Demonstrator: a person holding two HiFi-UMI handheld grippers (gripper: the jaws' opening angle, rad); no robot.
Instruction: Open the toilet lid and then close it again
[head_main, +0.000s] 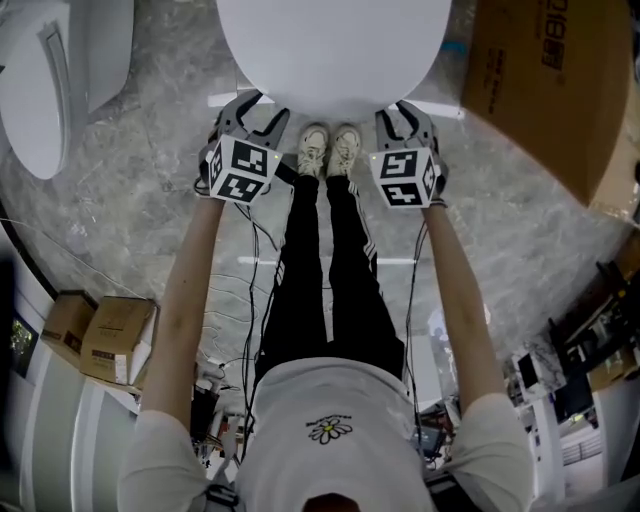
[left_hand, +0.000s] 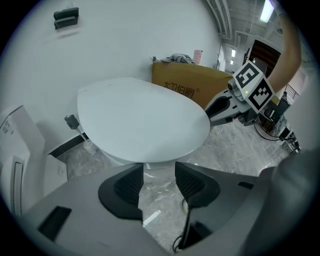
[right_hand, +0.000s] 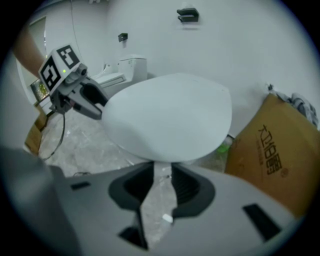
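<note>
Just at the front edge of the closed toilet lid (head_main: 330, 50), the left gripper (head_main: 262, 108) and right gripper (head_main: 398, 110) hang empty, jaws apart; a shallow bite on its smooth rim could slip and let it slam.

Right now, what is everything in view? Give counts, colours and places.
lid: one, white, shut, top centre of the head view
second toilet: one, white, upper left
big box: one, brown cardboard, upper right, beside the lid
small boxes: two, brown cardboard, lower left
wall fitting: one, black, high on the white wall behind the lid
cables: several, dark, trailing down from the tools
floor: grey marble, all round
shoes: two, pale, just short of the lid's front edge
left tool: one, grey with black pads, open and empty, at the lid's front edge
right tool: one, same colours, open and empty, at the lid's front edge
</note>
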